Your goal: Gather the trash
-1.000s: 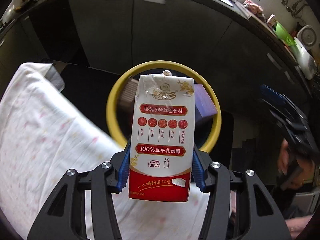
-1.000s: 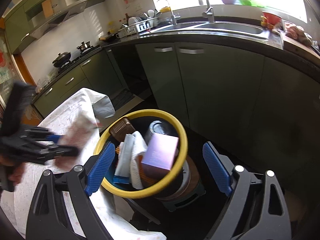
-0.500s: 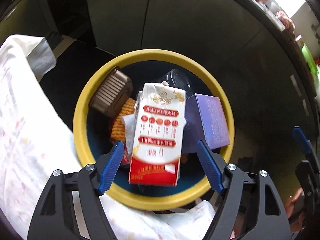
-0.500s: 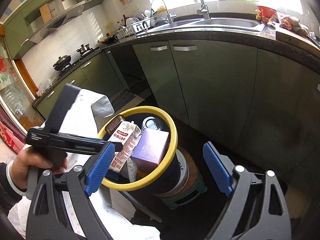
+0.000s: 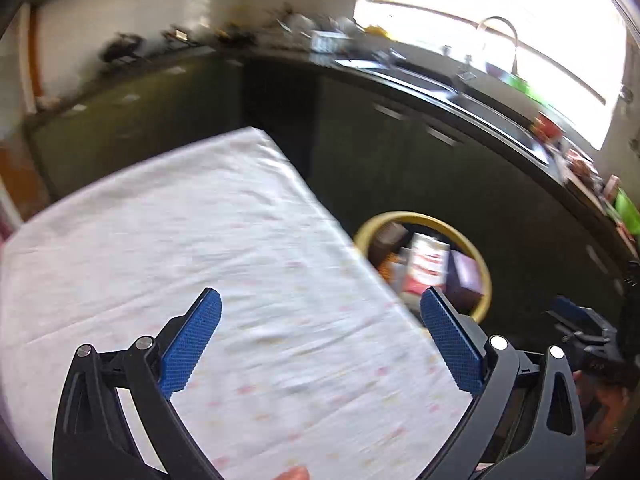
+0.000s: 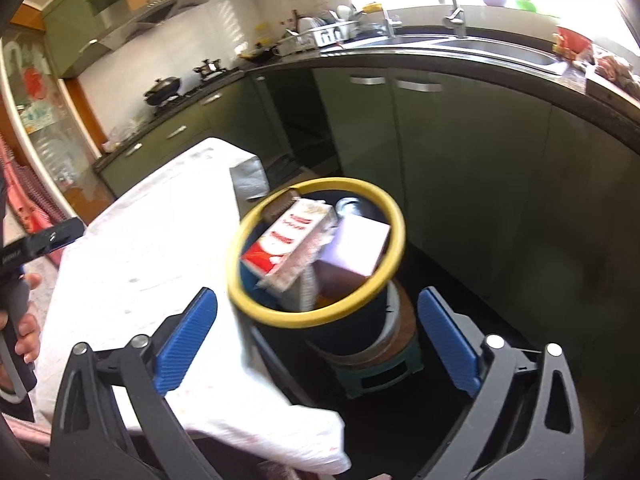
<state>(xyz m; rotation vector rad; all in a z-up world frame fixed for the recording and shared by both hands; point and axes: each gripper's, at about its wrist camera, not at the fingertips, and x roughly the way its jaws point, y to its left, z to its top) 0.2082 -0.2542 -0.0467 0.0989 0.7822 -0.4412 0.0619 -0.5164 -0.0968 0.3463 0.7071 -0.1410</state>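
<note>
1. Clearly both claws are empty: the left gripper [image 5: 320,344] and the right gripper [image 6: 318,344] each have their blue pads spread wide with nothing between them.
2. Task's thing: the red-and-white milk carton [image 6: 286,240] lies tilted on top of the heap inside the yellow-rimmed bin [image 6: 394,216], right of centre in the right wrist view, beside a lilac box [image 6: 354,250].
3. To do this step well, I'd say sweep the left claw low over the white tablecloth [image 5: 200,240] looking for leftovers (none shows) and stay wide open.
4. Only the right view shows the bin's stool [image 6: 376,372] and the stove; only the left view, blurred, shows the whole cloth top.
</note>
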